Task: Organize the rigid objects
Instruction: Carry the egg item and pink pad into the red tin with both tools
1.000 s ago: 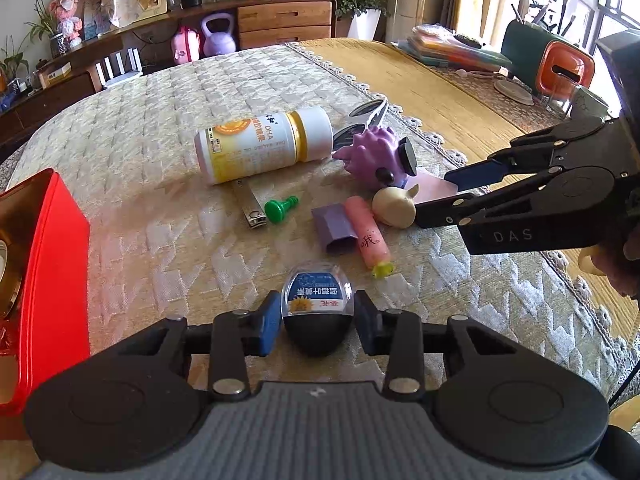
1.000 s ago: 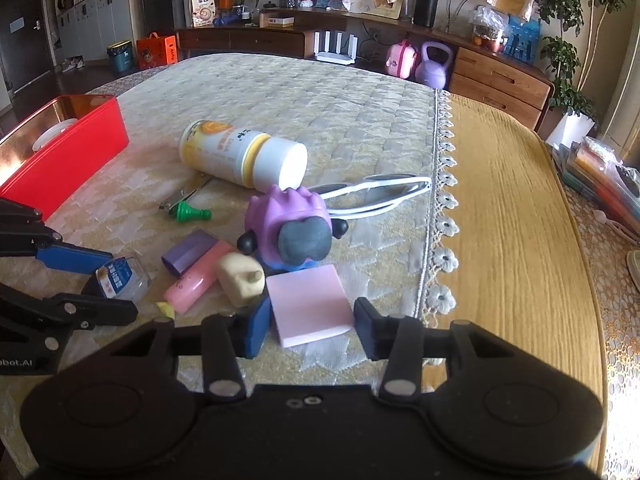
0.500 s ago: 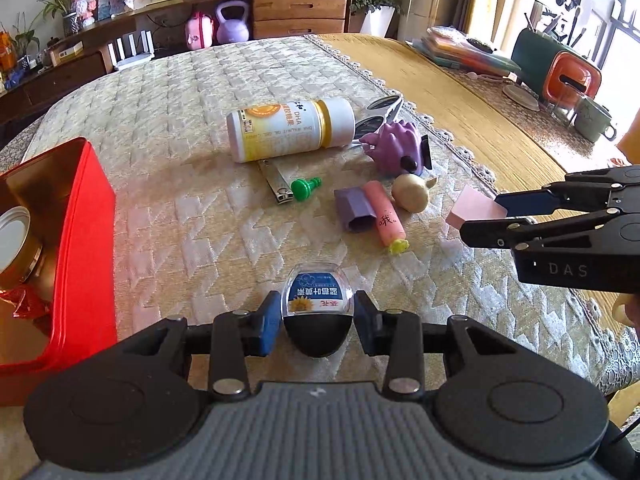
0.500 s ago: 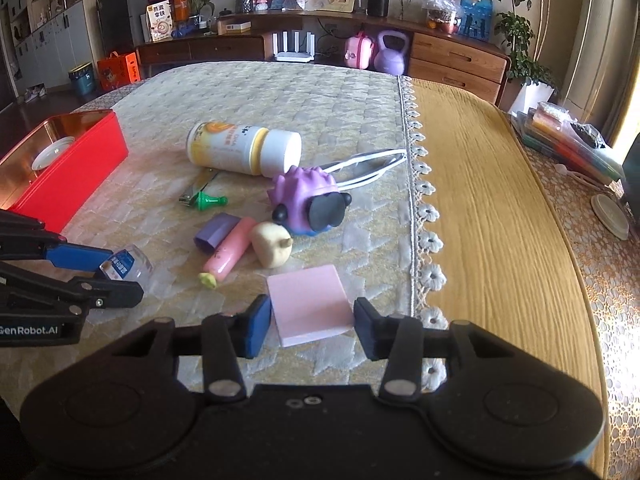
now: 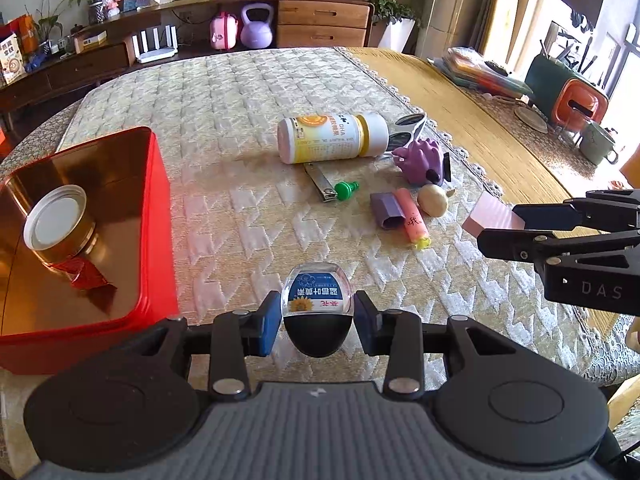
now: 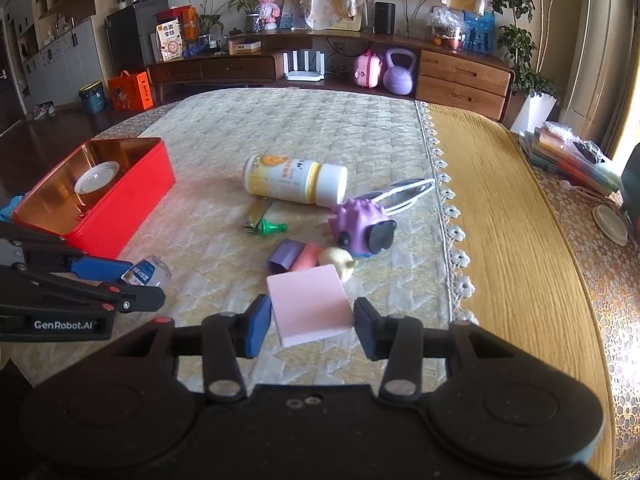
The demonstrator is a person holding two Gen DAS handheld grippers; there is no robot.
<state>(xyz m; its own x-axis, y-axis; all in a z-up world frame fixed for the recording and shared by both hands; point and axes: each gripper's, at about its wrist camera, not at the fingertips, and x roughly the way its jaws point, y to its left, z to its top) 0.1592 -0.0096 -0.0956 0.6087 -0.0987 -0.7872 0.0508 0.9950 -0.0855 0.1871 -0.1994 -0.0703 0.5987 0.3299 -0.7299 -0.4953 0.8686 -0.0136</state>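
Observation:
My left gripper (image 5: 316, 322) is shut on a small clear bottle with a blue label and black cap (image 5: 317, 308), held above the cloth. It also shows in the right wrist view (image 6: 146, 274). My right gripper (image 6: 312, 320) is shut on a pink sticky-note pad (image 6: 308, 304), lifted off the table; the pad also shows in the left wrist view (image 5: 492, 218). A red tin box (image 5: 156, 216) stands at the left with a round gold tin (image 5: 56, 224) inside.
On the cloth lie a white-and-yellow supplement bottle (image 5: 332, 138), nail clippers (image 5: 318, 182), a green piece (image 5: 346, 190), a purple tube (image 5: 386, 210), a pink tube (image 5: 412, 220), a cream figure (image 5: 434, 200), a purple hedgehog toy (image 5: 424, 160) and sunglasses (image 6: 404, 196).
Both grippers have risen and pulled back from the pile with their objects. The pink pad has left the cloth. The red box has come further into view at the left.

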